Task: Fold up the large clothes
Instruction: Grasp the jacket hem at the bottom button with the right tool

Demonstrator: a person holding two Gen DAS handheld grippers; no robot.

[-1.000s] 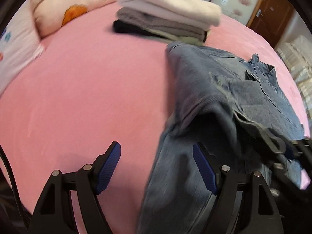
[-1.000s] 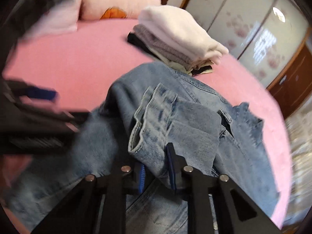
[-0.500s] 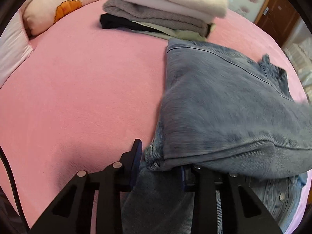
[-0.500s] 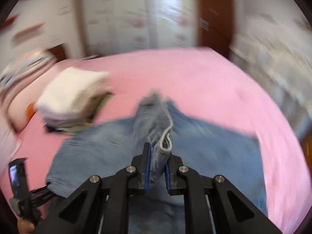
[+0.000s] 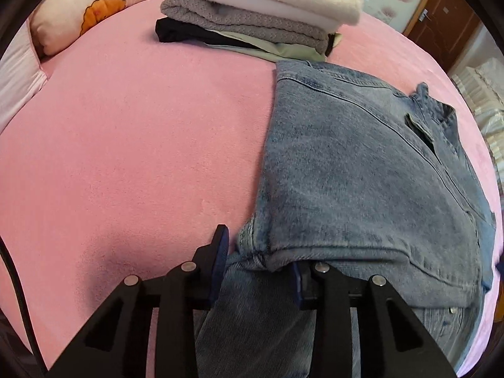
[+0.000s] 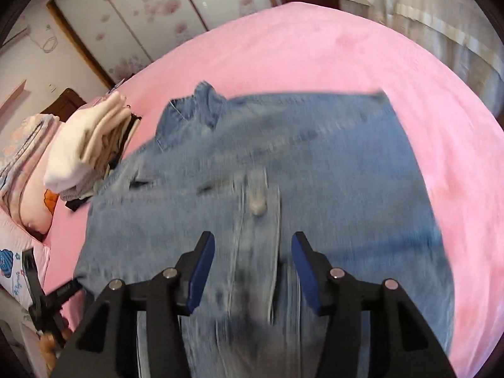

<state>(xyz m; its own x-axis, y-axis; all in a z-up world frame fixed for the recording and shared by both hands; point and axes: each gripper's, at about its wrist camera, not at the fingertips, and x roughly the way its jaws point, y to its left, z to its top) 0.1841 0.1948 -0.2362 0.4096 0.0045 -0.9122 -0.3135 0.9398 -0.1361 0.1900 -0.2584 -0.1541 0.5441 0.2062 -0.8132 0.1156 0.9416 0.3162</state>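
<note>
A blue denim jacket (image 5: pixel 362 173) lies folded on the pink bed (image 5: pixel 126 157). My left gripper (image 5: pixel 258 252) stands at its near left corner. The jaws hold the bunched hem between the pads and are opening slightly; the right pad is hidden under the fold. In the right wrist view the jacket (image 6: pixel 283 157) spreads flat and blurred, button placket in the middle. My right gripper (image 6: pixel 253 242) hovers over that placket, its jaws opening, the pads well apart and pressing on nothing. The left gripper's body (image 6: pixel 47 302) shows at the jacket's left edge.
A stack of folded clothes (image 5: pixel 252 9), white on top, sits just beyond the jacket, and is also seen in the right wrist view (image 6: pixel 85 148). Pillows (image 5: pixel 88 15) line the bed's far left. Bare pink sheet (image 6: pixel 315 47) stretches beyond the jacket. Wardrobe doors (image 6: pixel 141 15) stand behind.
The left gripper came in and closed on the jacket's hem. The right gripper carried a fold of denim across, rolled over, then let it go and opened; the fold now lies flat.
</note>
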